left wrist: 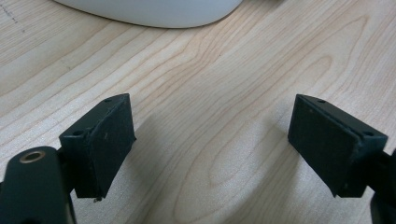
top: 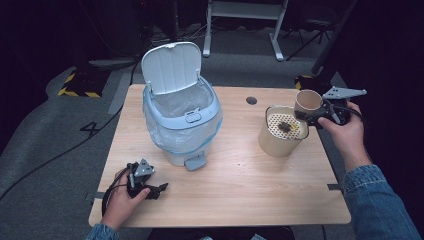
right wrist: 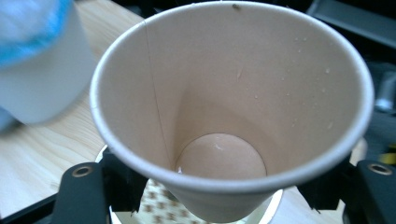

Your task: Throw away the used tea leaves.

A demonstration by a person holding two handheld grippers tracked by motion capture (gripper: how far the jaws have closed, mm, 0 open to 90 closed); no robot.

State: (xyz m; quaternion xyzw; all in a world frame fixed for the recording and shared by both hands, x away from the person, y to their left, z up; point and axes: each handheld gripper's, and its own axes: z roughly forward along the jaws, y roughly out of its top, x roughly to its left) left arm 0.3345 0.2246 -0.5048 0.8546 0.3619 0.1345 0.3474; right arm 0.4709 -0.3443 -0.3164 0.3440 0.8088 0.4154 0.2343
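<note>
1. High view: one paper cup, one beige strainer bucket and one white pedal bin stand on or above the wooden table. The right gripper holds the cup tipped over the bucket's right rim, its mouth turned toward the camera. A dark clump lies on the bucket's perforated insert. The bin has its lid up and a clear bag with a blue edge lining it; it stands left of the bucket, well apart. The left gripper rests near the table's front left edge, just in front of the bin's pedal.

2. Left gripper view: two black jaws stand wide apart with only bare table between them; the bin's white base is ahead.

3. Right gripper view: the jaws clamp the cup's sides near its bottom. The cup is empty apart from a few droplets on its inner wall. The insert shows below it, the bin at left.
</note>
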